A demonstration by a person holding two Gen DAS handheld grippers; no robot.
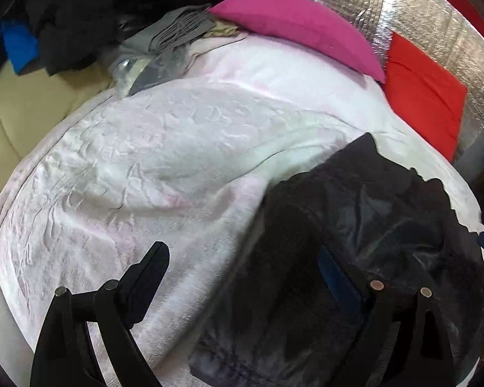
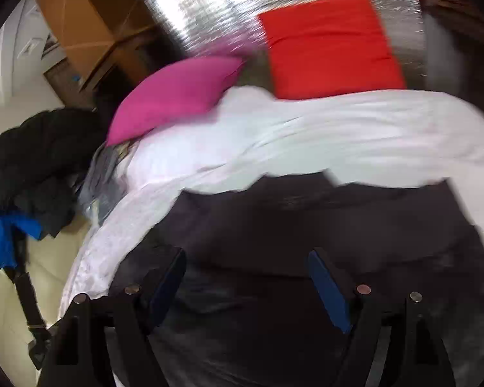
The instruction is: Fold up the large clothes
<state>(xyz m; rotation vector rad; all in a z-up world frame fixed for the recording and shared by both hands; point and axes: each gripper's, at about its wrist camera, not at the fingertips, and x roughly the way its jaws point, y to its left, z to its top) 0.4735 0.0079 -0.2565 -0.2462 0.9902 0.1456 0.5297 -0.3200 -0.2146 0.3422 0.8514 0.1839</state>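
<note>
Both grippers, left [image 1: 242,277] and right [image 2: 247,274], spread, holding nothing. Dark garment [image 1: 355,225] looks soft, floppy (probably light): pinch a hem corner.

A pink pillow [image 1: 301,29] is lying at twelve o'clock on the white blanket [image 1: 151,161], a red cushion [image 2: 330,45] is leaning against the silver foil panel [image 2: 209,3], touching it.

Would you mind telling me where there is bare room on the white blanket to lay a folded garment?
The white blanket lies bare between the cream cushion and the dark garment. It is crowded near the pink pillow, where grey clothes pile.
</note>
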